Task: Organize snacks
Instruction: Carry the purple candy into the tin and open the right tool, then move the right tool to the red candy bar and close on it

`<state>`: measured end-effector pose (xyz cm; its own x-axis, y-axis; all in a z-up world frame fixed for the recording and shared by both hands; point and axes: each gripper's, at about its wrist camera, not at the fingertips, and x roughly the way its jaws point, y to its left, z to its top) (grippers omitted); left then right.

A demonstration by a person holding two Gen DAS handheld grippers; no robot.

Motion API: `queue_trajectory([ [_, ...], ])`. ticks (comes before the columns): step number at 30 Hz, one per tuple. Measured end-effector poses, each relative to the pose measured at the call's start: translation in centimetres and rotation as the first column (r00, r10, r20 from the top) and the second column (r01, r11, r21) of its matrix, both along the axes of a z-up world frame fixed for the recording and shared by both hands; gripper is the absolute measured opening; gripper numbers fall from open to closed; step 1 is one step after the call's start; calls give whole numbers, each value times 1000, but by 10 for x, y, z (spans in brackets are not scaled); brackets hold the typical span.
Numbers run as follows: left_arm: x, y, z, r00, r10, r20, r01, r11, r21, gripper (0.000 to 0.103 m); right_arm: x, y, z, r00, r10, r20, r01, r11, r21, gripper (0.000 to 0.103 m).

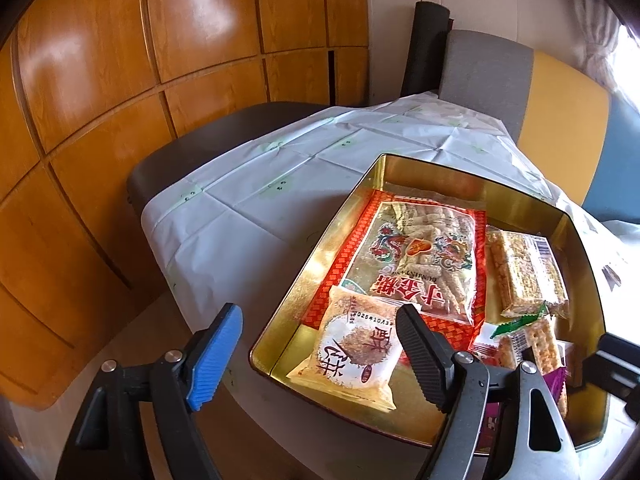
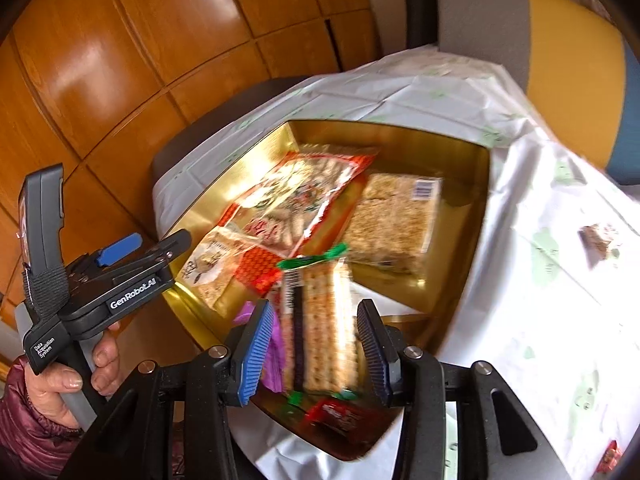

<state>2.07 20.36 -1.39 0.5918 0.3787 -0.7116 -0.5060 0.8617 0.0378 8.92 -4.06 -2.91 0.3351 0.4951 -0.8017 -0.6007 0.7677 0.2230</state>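
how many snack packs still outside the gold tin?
2, both in the right wrist view: one small pack on the tablecloth right of the gold tin, and a red one at the cloth's near right edge. Others may sit out of frame.

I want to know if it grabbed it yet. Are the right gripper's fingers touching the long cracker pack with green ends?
Apart. In the right wrist view, the right gripper straddles the cracker pack, with gaps showing beside both fingers.
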Motion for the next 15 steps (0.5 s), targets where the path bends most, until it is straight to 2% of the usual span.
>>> queue_trajectory([
  [8,1,-8,1,1000,-31,-1,31,1000,-1,80,2,-41,17,995,-82,59,84,996,-32,44],
  [15,0,-15,1,999,-52,-3,52,999,6,80,8,-95,18,980,-182,79,189,978,-93,44],
])
